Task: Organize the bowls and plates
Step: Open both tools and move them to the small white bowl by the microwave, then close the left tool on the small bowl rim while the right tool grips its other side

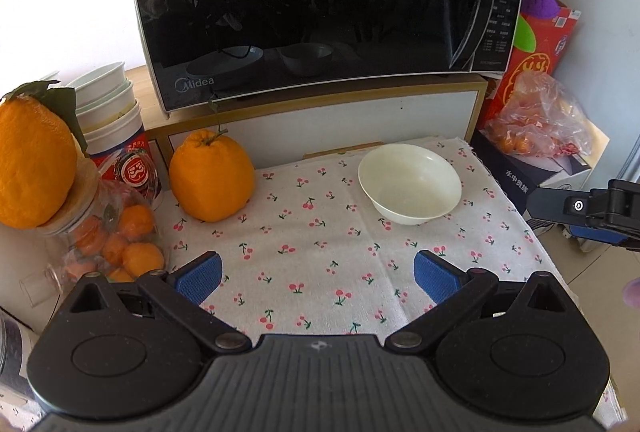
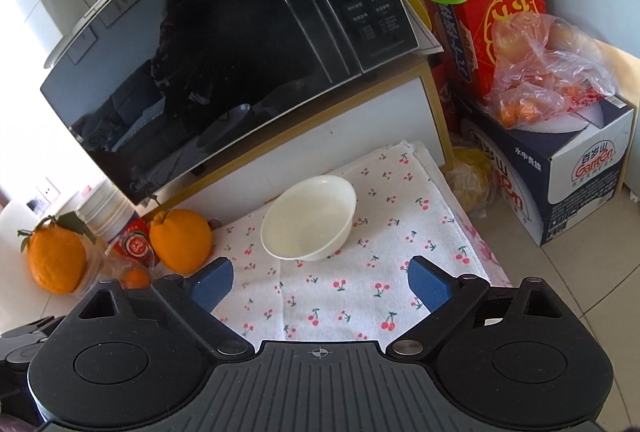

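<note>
- The black glass-fronted microwave oven (image 1: 304, 0) carries the word "Midea" at the lower left corner of its door; its touch panel on the right shows Chinese labels too small to read, apart from "10秒", "1分" and "5分" in the right wrist view.
- The dark blue cardboard box (image 2: 576, 176) beside the table reads "Ganten" with "百岁山" above it; a crinkled clear plastic bag of small oranges (image 2: 540, 72) lies on top.
- Behind it stands a red printed carton (image 2: 496, 4) with a gold emblem.
- The cream-white, smooth round bowl (image 1: 409, 184) sits upright and empty on the white cloth printed with pink cherries (image 1: 312, 256), near the cloth's far right corner.
- A large, bumpy-skinned orange citrus fruit with a stem (image 1: 211, 176) stands at the cloth's far left edge, next to stacked paper cups with a red logo (image 1: 120, 136).
- The left gripper (image 1: 318, 274) has its ribbed blue pads spread wide, holding nothing, over the cloth's near edge.
- The right gripper (image 2: 320, 284) is likewise spread apart and empty, the bowl just beyond it.
</note>
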`<state>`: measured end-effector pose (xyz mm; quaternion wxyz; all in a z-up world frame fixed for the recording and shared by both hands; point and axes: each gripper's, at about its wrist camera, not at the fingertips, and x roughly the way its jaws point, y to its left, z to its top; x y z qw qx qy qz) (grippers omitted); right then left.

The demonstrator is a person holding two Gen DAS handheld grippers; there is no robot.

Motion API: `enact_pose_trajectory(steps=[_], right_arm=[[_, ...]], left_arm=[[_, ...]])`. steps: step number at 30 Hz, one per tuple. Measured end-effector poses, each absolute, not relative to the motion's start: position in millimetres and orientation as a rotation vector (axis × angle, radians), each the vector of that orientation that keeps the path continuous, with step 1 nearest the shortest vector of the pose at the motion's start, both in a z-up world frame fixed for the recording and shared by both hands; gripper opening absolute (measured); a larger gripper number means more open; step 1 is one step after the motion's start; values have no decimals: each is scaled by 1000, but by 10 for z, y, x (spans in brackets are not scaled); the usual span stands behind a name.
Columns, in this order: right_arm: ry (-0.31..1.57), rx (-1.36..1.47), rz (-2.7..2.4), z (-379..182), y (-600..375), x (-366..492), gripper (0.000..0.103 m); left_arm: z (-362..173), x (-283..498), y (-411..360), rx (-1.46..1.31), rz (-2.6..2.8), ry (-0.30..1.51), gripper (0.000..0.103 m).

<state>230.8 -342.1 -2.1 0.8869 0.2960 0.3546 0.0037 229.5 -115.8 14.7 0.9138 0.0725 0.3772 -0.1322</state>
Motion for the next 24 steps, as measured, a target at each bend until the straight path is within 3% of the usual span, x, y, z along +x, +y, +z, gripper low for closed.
enact_pose_trajectory(steps=[10,16,19,24], right_arm=[[780,780,119,-612,-3696,2685,96],[771,858,132,-858,-3796,2815,93],[772,893,145,-956,-3824,2883,83],[757,913,163,-1042,-3814,2932,55]], left_arm=[[-87,2950,-1269,15,-282,862,102],[-205,3203,-1356,-74,-326,909,92],[-285,3294,-1386,-118,-357,926,82],[-387,3376,-1464,-144,-394,930,58]])
